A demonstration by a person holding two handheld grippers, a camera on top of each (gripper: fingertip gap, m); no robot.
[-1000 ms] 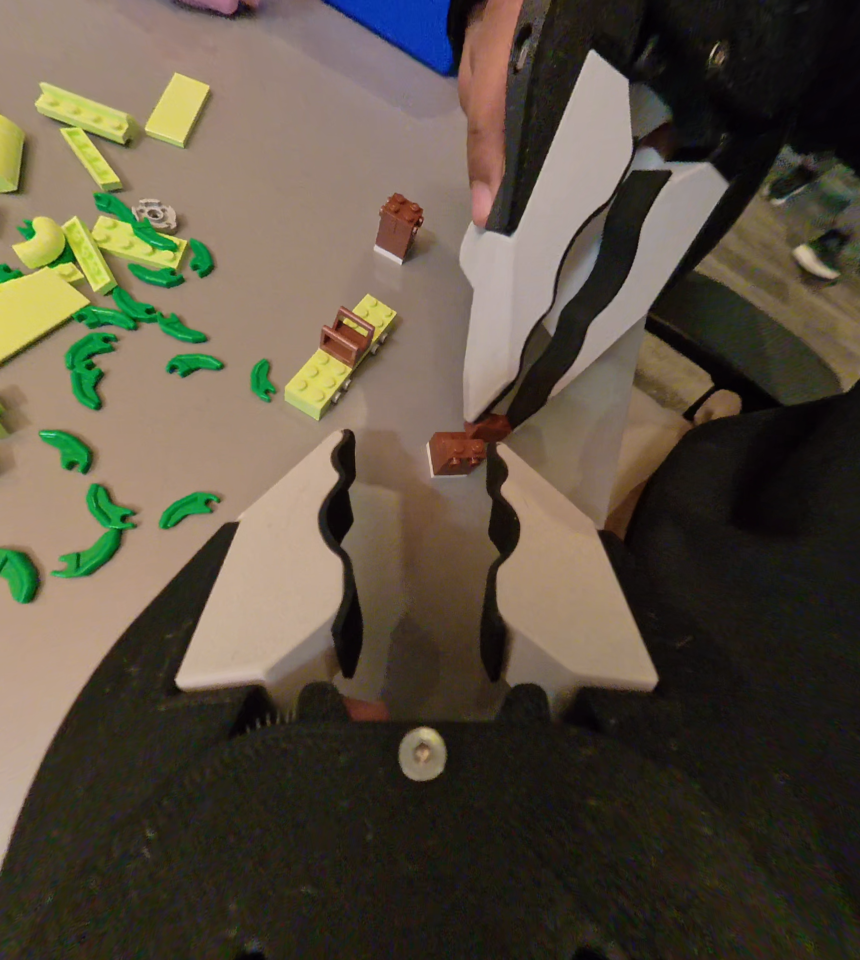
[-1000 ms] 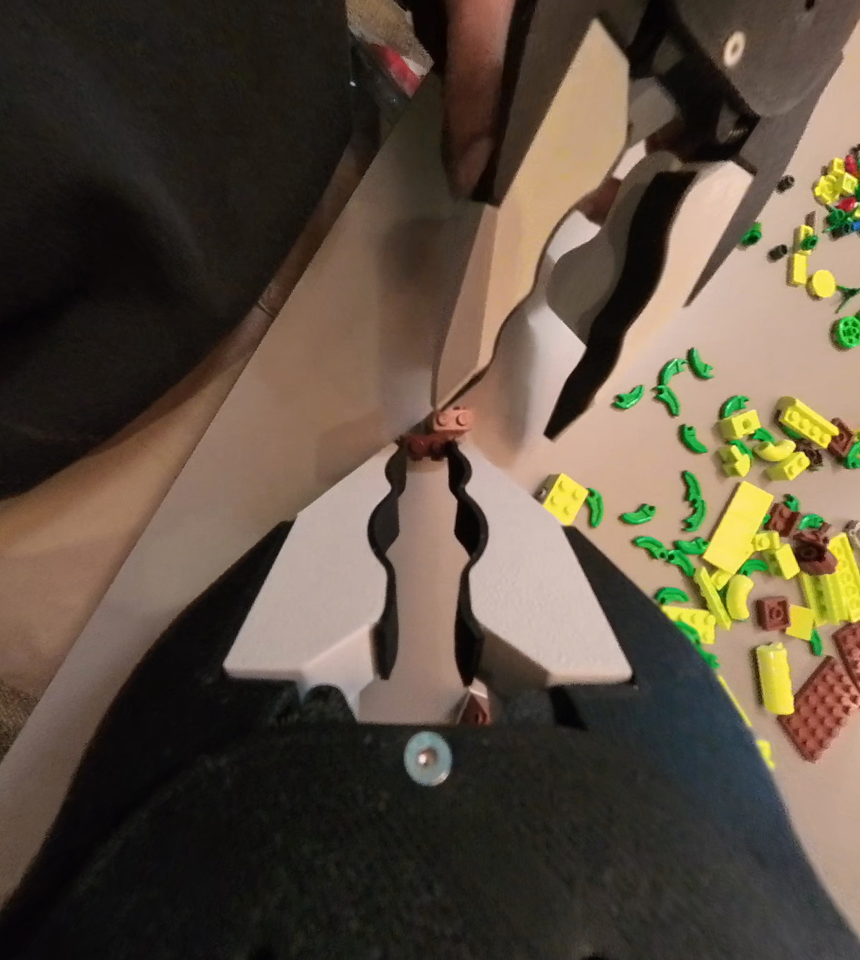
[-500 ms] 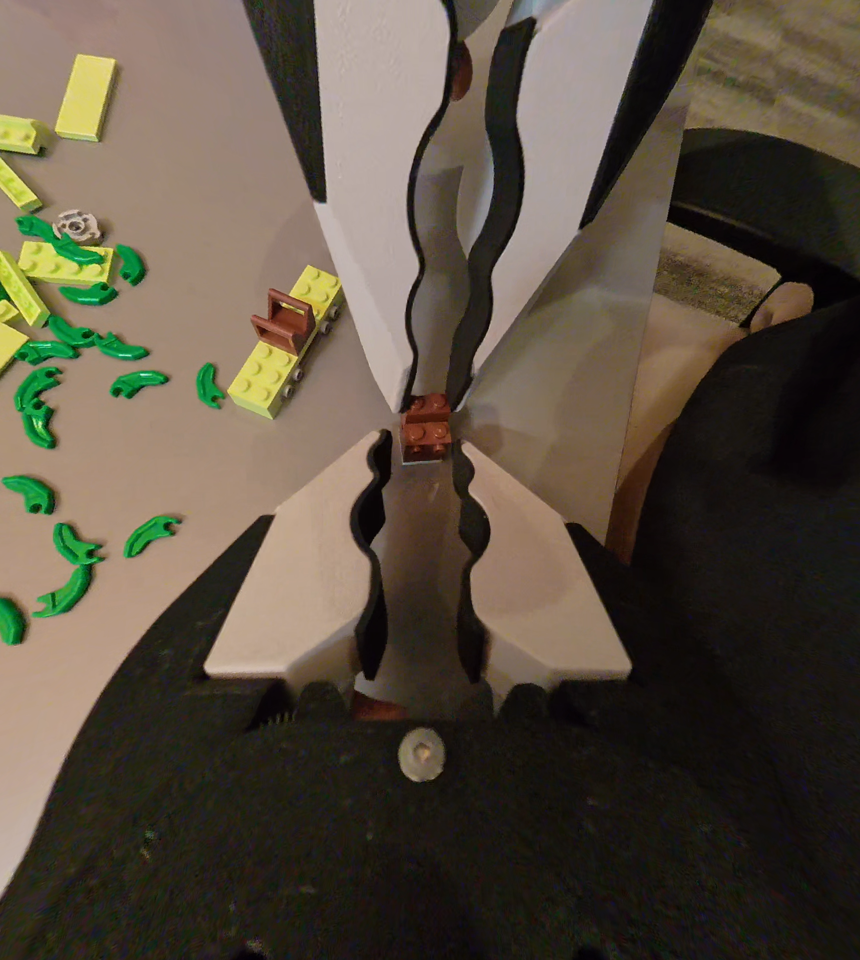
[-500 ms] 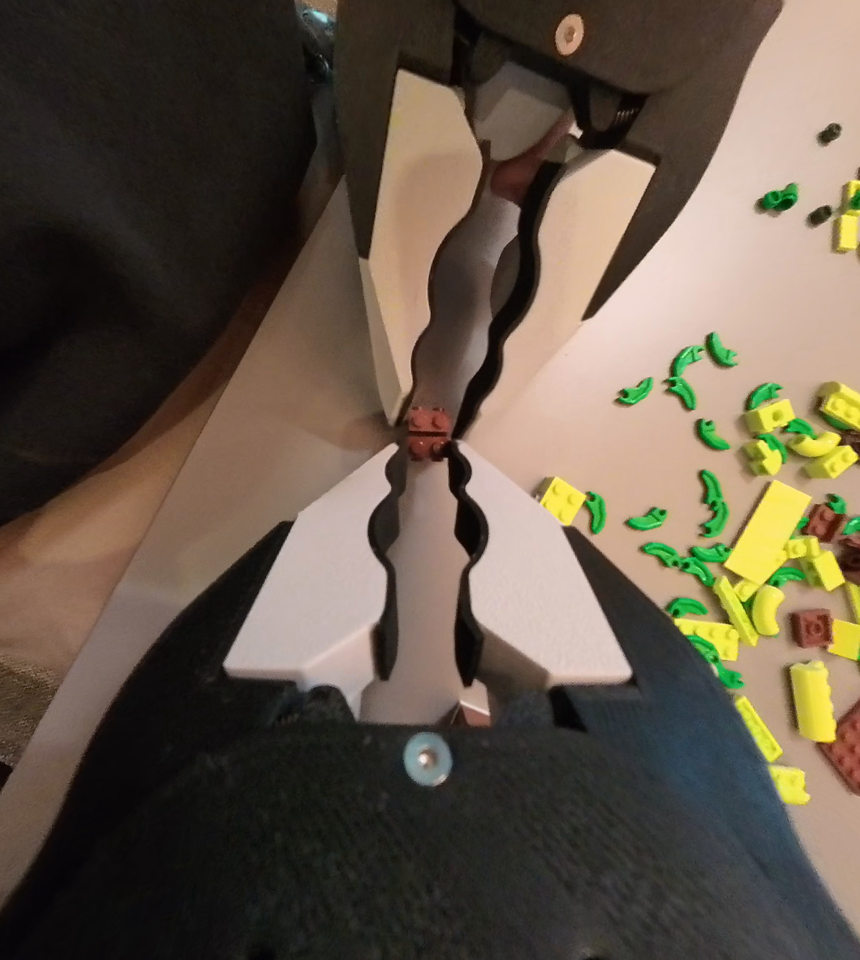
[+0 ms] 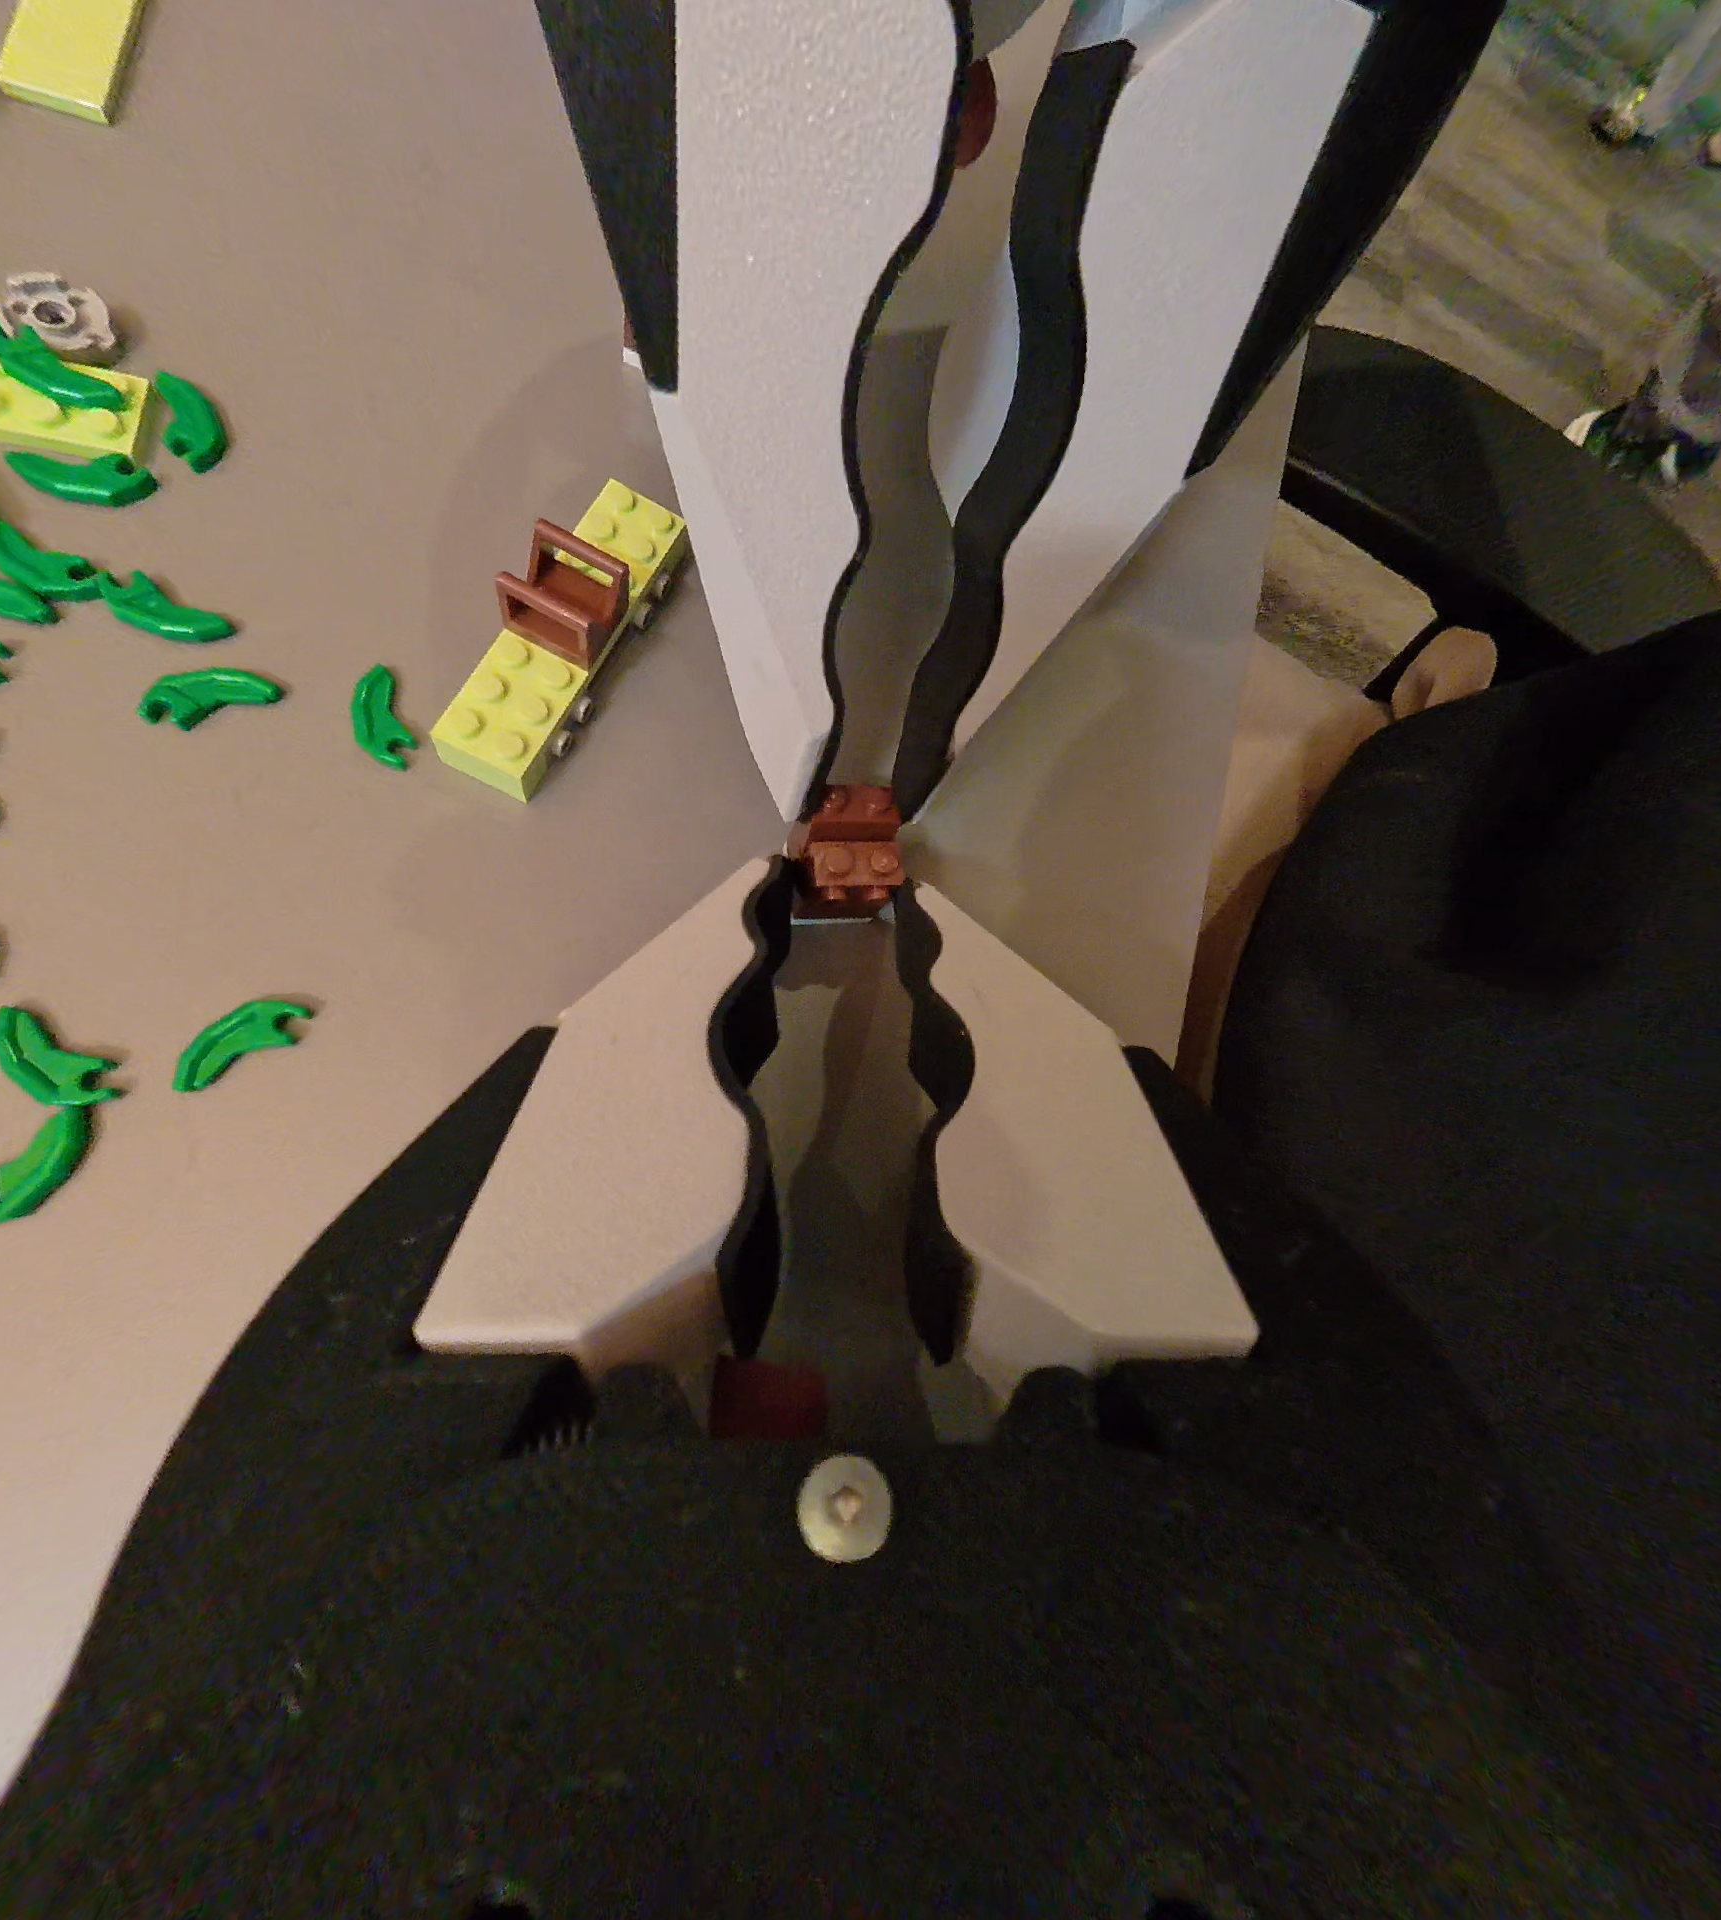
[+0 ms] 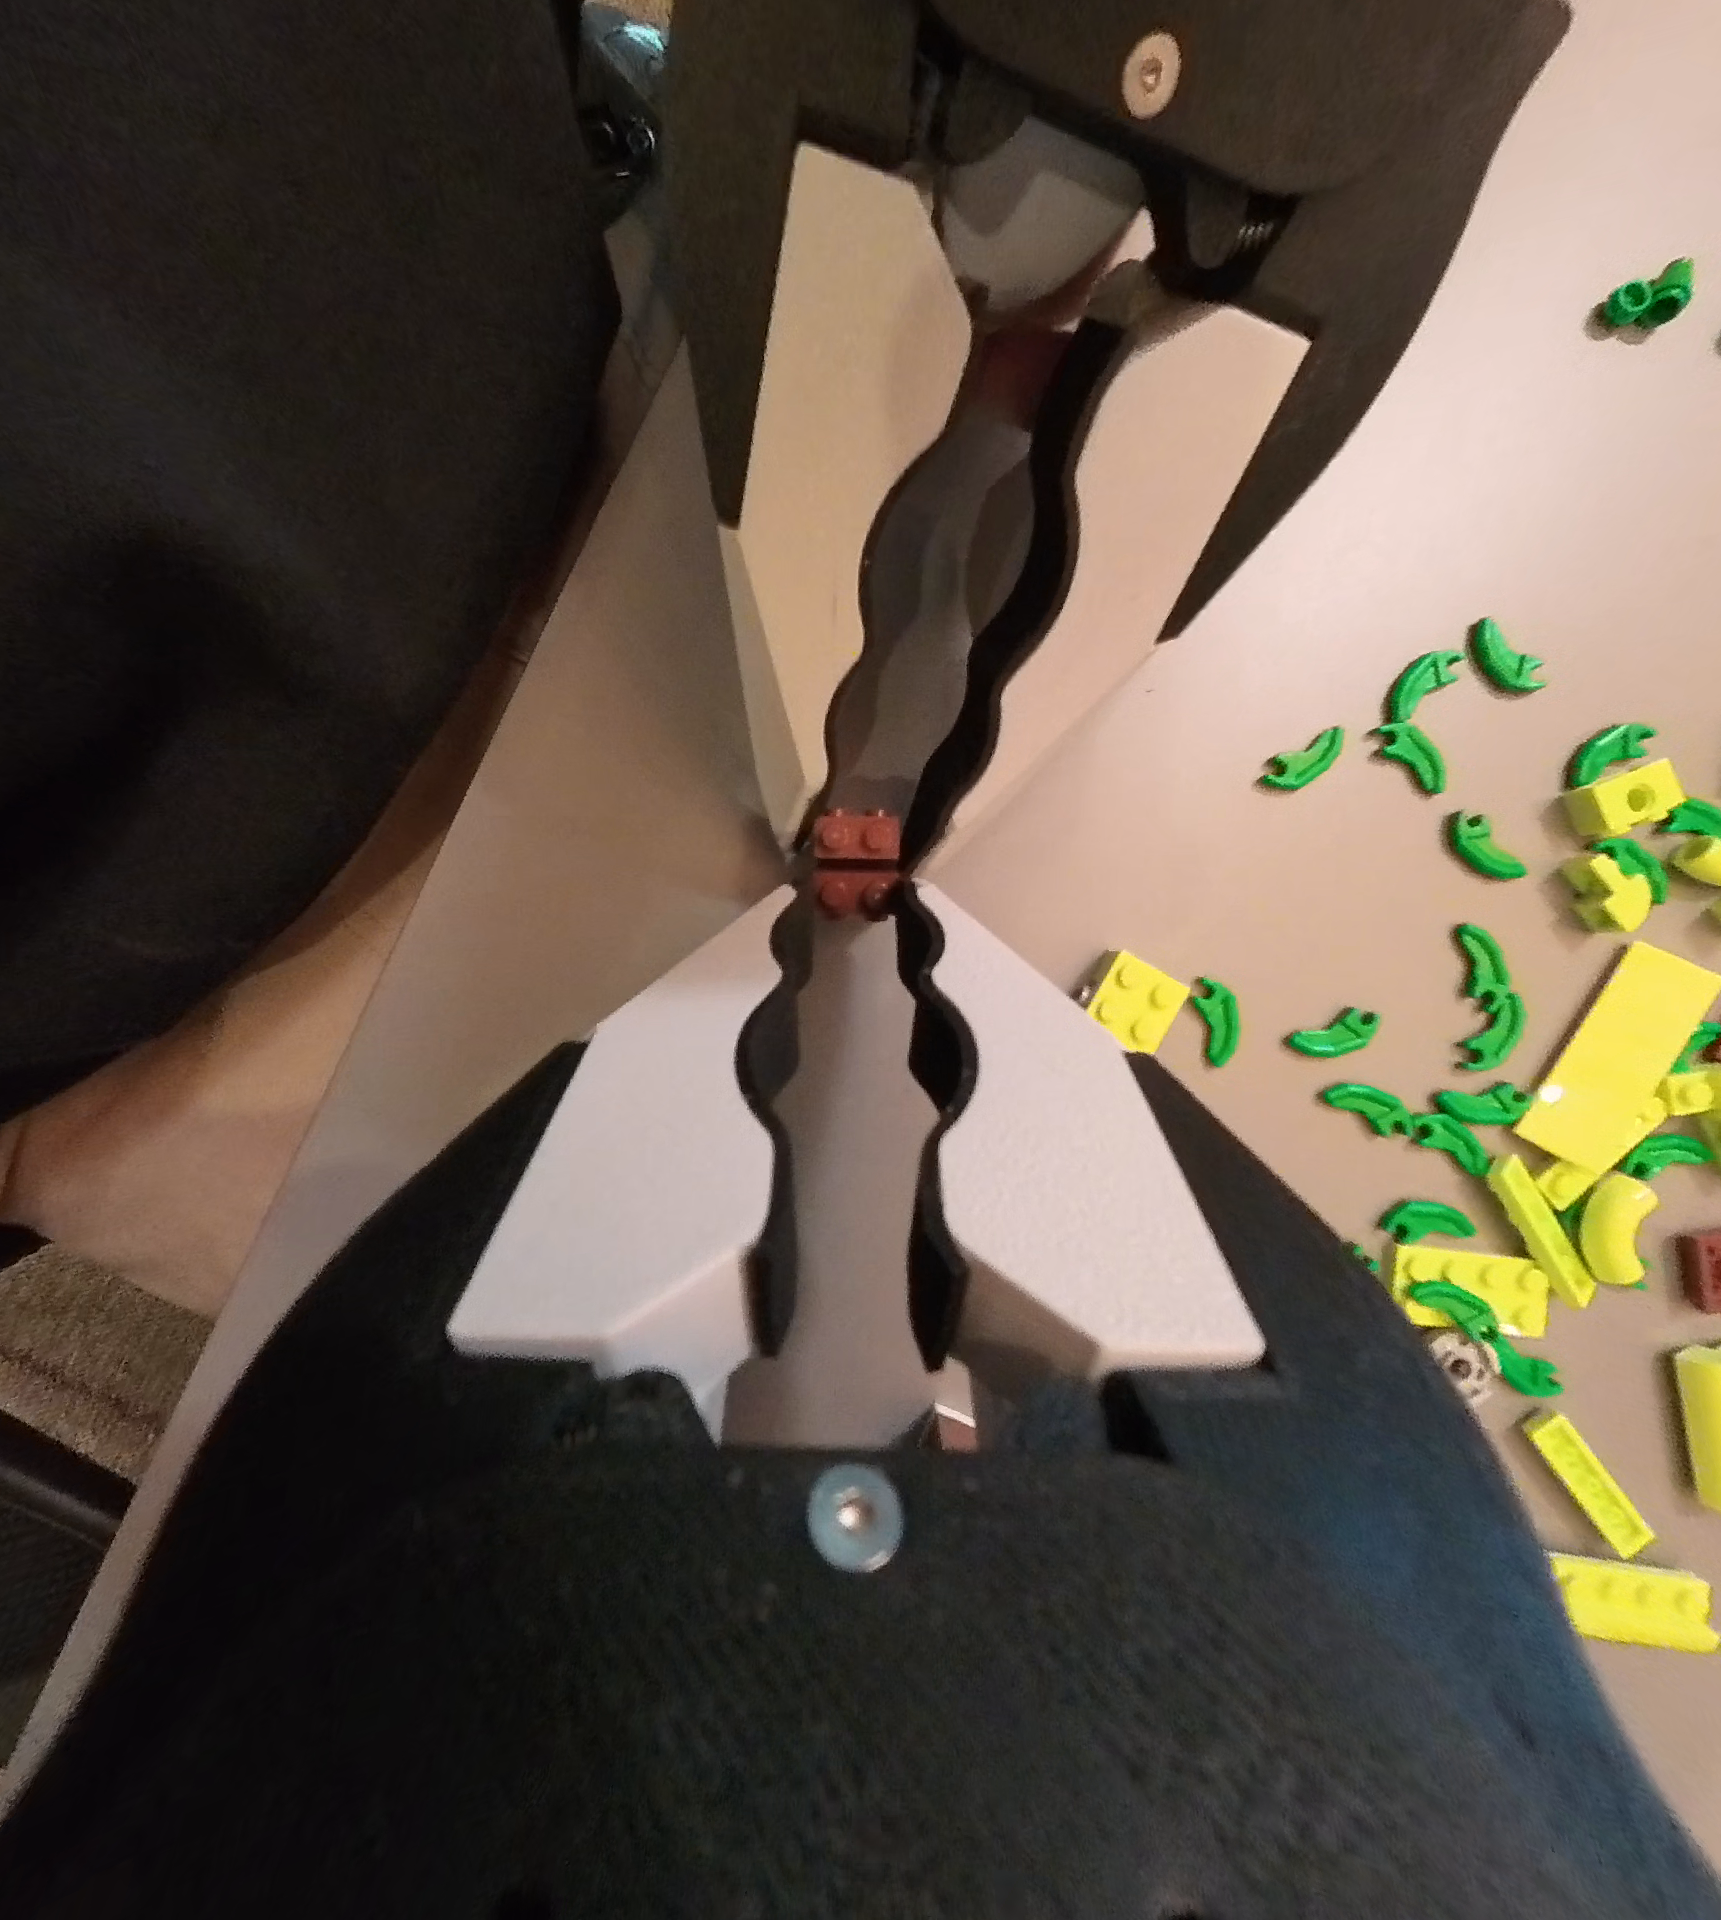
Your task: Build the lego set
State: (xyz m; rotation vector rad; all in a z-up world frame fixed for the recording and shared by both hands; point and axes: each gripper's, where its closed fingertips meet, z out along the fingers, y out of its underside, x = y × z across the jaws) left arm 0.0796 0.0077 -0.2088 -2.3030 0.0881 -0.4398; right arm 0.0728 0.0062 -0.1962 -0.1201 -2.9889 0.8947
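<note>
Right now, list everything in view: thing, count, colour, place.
small bricks: two, reddish-brown, pressed together between the gripper tips, above the table edge
green curved pieces: many, scattered on the table
lime bricks and plates: many, loose among the green pieces
lime plate assembly: one, brown handle piece on top
round piece: one, grey, by the lime bricks
table: one, beige
left gripper: shut on one brown brick
right gripper: shut on the other

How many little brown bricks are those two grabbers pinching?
2: one small brown studded brick at the left gripper's tips, another brown brick at the right gripper's tips, pressed together.
</note>
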